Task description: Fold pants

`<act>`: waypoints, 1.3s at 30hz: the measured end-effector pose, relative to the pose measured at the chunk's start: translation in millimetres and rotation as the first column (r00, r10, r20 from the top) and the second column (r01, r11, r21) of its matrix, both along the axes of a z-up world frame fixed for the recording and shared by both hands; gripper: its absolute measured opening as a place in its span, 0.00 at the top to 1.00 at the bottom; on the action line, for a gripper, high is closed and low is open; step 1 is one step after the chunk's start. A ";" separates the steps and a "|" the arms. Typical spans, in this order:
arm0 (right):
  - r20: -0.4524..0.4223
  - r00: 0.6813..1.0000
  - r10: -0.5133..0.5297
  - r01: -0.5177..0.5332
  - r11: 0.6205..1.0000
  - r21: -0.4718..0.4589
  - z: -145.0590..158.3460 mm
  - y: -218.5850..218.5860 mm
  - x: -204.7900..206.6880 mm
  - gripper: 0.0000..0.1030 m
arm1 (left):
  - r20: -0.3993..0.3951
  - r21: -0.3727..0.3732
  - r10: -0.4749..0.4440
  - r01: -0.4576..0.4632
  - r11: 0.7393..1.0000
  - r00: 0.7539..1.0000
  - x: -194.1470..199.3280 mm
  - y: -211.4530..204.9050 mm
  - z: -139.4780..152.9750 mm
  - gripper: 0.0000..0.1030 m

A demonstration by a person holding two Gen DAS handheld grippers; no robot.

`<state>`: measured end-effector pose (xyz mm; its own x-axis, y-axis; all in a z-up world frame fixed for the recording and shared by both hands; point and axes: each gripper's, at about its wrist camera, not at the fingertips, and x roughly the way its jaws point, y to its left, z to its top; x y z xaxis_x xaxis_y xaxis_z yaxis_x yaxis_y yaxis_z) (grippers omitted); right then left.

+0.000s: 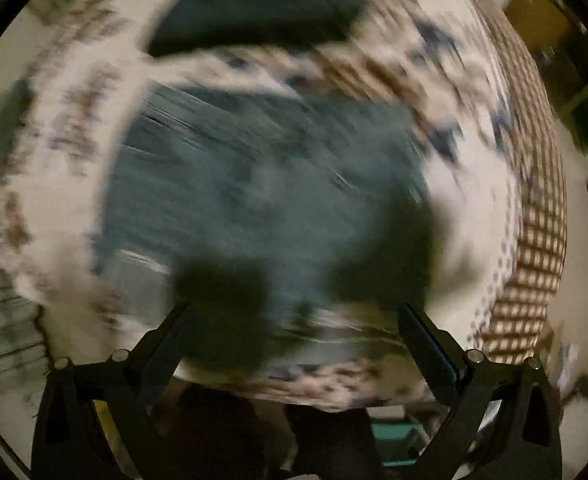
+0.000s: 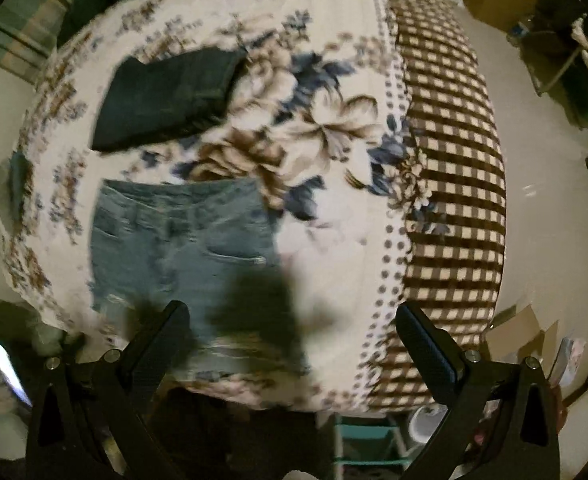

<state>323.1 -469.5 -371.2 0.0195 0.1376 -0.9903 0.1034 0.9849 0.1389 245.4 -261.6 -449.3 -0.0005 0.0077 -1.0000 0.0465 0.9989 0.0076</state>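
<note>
A pair of light blue jeans (image 2: 182,248) lies folded into a rough square on the floral bed cover (image 2: 334,92); it also shows, blurred, in the left wrist view (image 1: 262,184). My left gripper (image 1: 294,312) is open and empty, held above the jeans' near edge. My right gripper (image 2: 294,312) is open and empty, above the jeans' near right corner. Dark gripper shadows fall on the denim.
A folded dark garment (image 2: 166,100) lies further back on the bed, also in the left wrist view (image 1: 254,12). A brown checked blanket (image 2: 454,184) covers the bed's right side. Cardboard boxes (image 2: 522,328) and clutter sit on the floor at right.
</note>
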 end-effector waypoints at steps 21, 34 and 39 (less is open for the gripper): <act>-0.137 0.970 0.199 -0.170 0.965 0.198 -158.7 53.5 78.7 0.00 | -0.014 -0.167 0.055 -0.057 0.984 0.998 -20.0 -41.9 -79.0 0.92; -0.111 0.977 0.181 -0.160 0.972 0.172 -156.9 100.8 85.1 0.80 | 0.095 -0.251 0.137 -0.110 0.962 0.986 -20.4 66.7 -10.8 0.95; -0.071 0.981 0.178 -0.165 0.974 0.154 -98.5 126.5 82.5 0.81 | 0.147 -0.284 0.211 -0.163 0.945 0.966 -51.6 119.6 15.5 0.95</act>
